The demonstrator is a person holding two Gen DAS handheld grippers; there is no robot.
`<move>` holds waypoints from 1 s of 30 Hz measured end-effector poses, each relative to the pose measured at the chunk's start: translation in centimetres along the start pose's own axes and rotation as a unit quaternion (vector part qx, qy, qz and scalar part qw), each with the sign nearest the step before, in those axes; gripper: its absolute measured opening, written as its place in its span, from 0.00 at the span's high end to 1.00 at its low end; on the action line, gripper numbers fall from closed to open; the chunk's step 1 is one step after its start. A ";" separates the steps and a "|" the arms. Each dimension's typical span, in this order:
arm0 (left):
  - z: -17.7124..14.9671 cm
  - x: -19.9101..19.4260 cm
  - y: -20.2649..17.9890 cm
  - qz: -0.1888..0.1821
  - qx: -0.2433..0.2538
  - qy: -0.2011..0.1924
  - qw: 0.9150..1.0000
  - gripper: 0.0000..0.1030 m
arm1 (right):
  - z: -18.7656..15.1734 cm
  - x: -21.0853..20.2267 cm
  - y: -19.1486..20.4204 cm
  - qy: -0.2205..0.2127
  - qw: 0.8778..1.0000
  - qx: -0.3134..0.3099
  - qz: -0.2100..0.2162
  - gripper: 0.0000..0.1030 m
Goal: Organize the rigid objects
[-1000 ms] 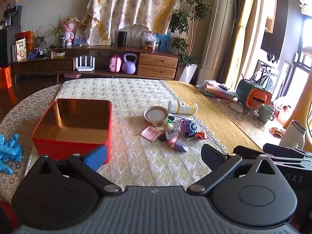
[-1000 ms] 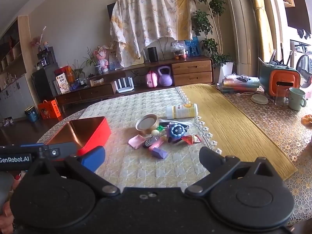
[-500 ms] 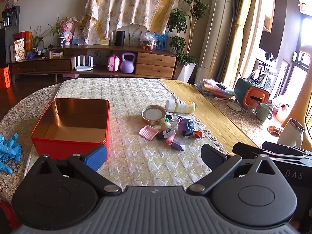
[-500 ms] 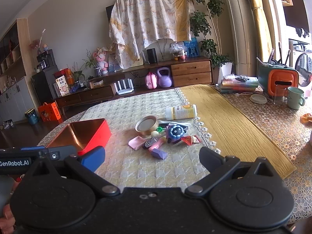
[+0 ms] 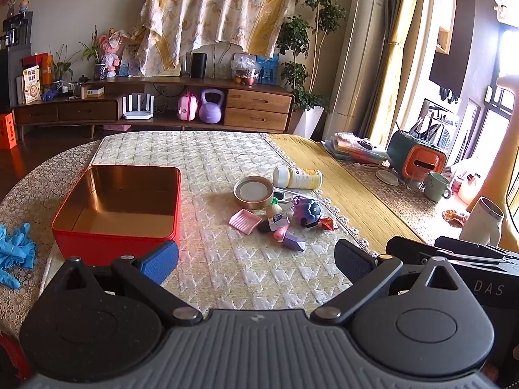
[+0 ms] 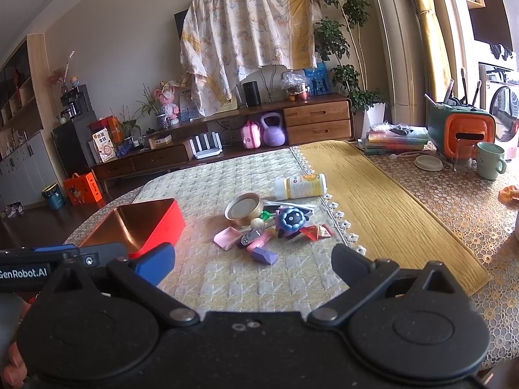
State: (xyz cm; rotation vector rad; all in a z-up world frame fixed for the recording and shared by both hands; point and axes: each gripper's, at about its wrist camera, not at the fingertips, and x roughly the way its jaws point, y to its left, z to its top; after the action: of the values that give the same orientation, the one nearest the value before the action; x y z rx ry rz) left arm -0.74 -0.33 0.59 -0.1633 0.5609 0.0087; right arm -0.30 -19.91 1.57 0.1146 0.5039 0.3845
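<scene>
Both the left gripper (image 5: 256, 259) and right gripper (image 6: 253, 264), wide and empty, have drawn back slightly from the heap of small objects (image 5: 279, 214) mid-table, beside the empty red tin (image 5: 116, 207), so sorting hasn't begun.

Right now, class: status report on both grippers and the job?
Left gripper, right gripper open, empty. Red tin empty; toy pile untouched. Nothing blocking.
</scene>
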 end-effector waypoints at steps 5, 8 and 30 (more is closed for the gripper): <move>0.0 0.0 0.0 0.000 0.000 0.000 1.000 0.00 | 0.1 0.0 -0.1 0.001 1.000 0.001 0.001 0.00; 0.0 0.0 0.0 0.000 0.000 0.000 1.000 0.00 | 0.0 0.0 -0.1 0.000 1.000 0.001 0.001 0.00; 0.0 2.1 -0.1 -0.026 -0.003 0.017 0.999 0.00 | 0.1 1.9 -0.9 0.016 1.000 -0.004 0.007 0.00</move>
State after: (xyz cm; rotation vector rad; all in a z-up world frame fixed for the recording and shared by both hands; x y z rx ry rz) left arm 1.05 -0.52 -0.45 -0.1851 0.5909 -0.0438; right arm 1.58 -19.97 0.66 0.1054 0.5335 0.4031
